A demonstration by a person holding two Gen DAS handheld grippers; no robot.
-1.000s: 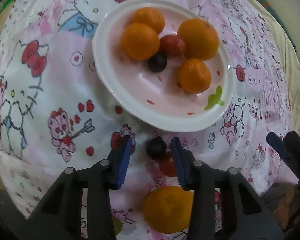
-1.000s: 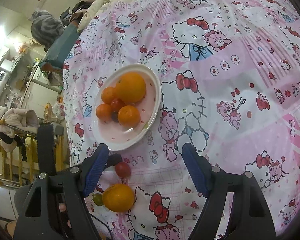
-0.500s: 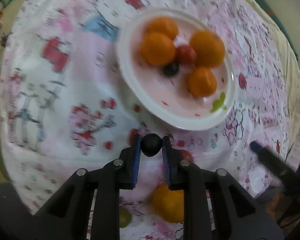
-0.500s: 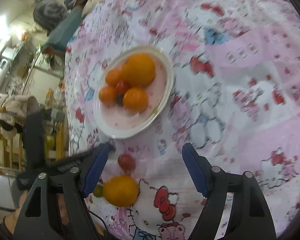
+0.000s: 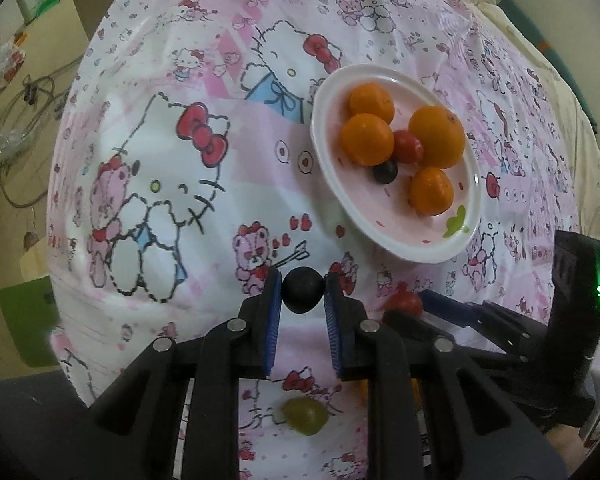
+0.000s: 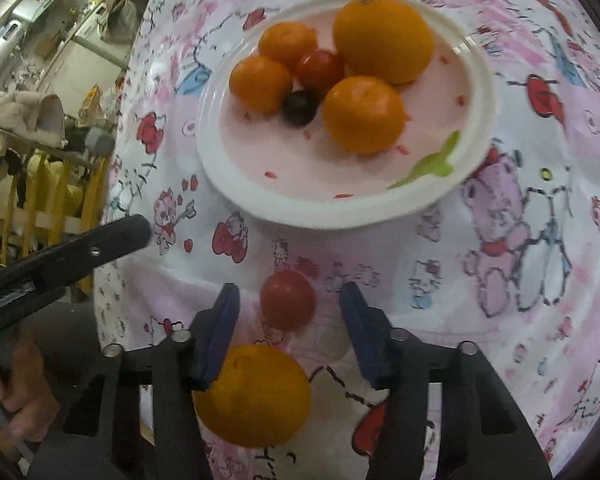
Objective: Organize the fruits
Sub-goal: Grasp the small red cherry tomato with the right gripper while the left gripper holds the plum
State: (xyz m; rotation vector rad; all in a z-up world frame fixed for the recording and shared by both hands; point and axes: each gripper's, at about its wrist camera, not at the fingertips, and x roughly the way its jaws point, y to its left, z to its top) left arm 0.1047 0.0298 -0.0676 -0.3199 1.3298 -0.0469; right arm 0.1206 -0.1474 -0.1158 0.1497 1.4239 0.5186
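The left tongs [image 5: 302, 292] are clamped on a dark grape [image 5: 302, 289], held above the cartoon-print cloth [image 5: 172, 128] just short of the plate's near rim. The right tongs [image 6: 288, 320] stand apart, their blue pads either side of a cherry tomato [image 6: 287, 299] that lies on the cloth between them, untouched on both sides as far as I can tell. The tomato is round, so no axis matters; it sits squarely in the gap, and the right tongs are plainly the nearer to it.

Closer in than the tomato, under the right tongs, rests a loose orange [image 6: 254, 394], close beside the left pad and likely to be nudged if the tongs drop low. A green grape [image 5: 304, 415] lies on the cloth beneath the left tongs.

Beyond both, the white plate [image 5: 396, 240] already holds four oranges, a red tomato and a dark grape clustered toward its far side; its near half is bare, so the carried grape probably has an open path over the rim. The two tongs work close together, which could crowd them.
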